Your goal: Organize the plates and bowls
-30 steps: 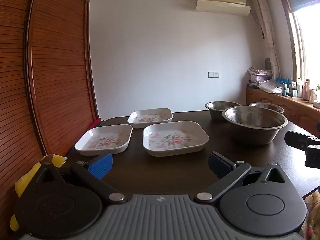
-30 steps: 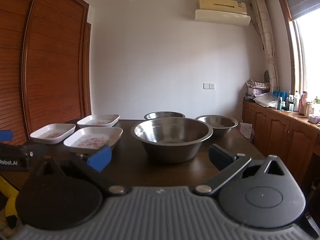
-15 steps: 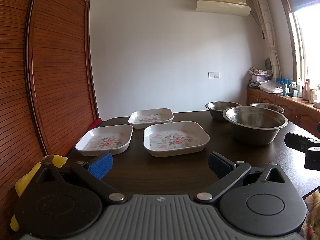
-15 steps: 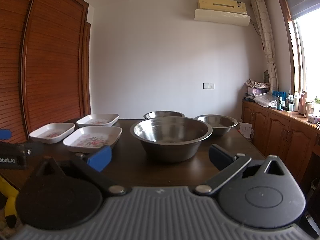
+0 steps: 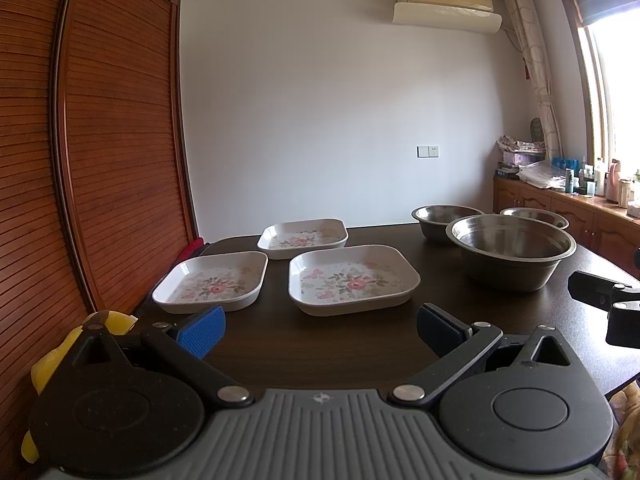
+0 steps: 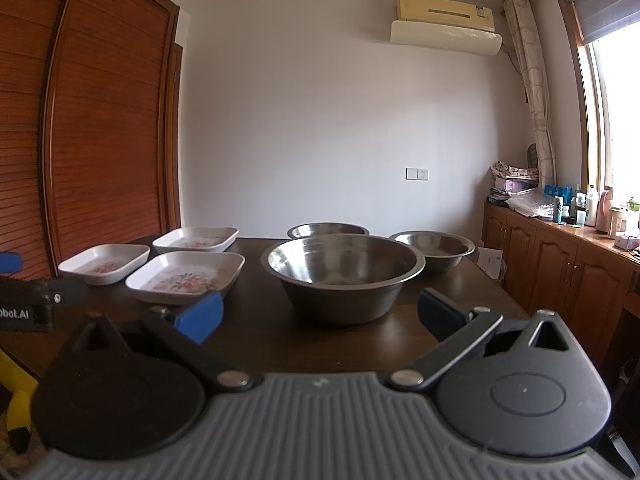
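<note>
Three white square plates with pink flowers lie on the dark table: a near one [image 5: 354, 280], a left one [image 5: 212, 286] and a far one [image 5: 303, 237]. Right of them stand three steel bowls: a big one [image 5: 513, 250] in front, two smaller ones [image 5: 446, 220] [image 5: 534, 216] behind. My left gripper [image 5: 318, 330] is open over the table's near edge, short of the near plate. In the right wrist view my right gripper [image 6: 318, 318] is open in front of the big bowl [image 6: 342, 274], with the plates [image 6: 186, 278] to its left. Both hold nothing.
A slatted wooden wardrobe [image 5: 100, 160] stands close along the table's left side. A wooden sideboard [image 6: 560, 256] with bottles and clutter runs under the window on the right. Something yellow [image 5: 60, 356] sits by my left gripper's body. The right gripper's body [image 5: 608, 304] shows at the right edge.
Both views have shifted very slightly; the plates and bowls stay where they were and both grippers stay open.
</note>
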The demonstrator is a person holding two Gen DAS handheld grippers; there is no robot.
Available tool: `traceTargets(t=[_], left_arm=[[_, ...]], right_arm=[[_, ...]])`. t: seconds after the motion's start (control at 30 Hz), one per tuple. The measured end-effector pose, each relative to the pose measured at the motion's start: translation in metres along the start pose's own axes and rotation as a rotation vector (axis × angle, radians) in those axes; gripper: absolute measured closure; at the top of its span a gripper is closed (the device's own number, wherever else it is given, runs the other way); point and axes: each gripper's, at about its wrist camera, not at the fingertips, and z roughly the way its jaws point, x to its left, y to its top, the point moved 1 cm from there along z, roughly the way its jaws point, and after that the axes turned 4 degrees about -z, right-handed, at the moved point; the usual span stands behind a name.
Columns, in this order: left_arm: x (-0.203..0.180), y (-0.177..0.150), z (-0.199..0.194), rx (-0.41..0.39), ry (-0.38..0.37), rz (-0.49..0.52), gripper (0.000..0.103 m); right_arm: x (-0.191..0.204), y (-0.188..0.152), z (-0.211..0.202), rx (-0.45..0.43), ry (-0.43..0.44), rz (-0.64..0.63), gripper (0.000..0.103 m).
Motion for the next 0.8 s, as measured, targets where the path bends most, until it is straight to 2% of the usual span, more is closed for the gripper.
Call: traceTargets(t=[0.8], left_arm=[[0.006,0.007,0.0001,0.002,-0.001,0.008,0.0]], right_arm=[[0.0014,-0.0019,0.0024,0.003,-0.003,-0.001,0.0]])
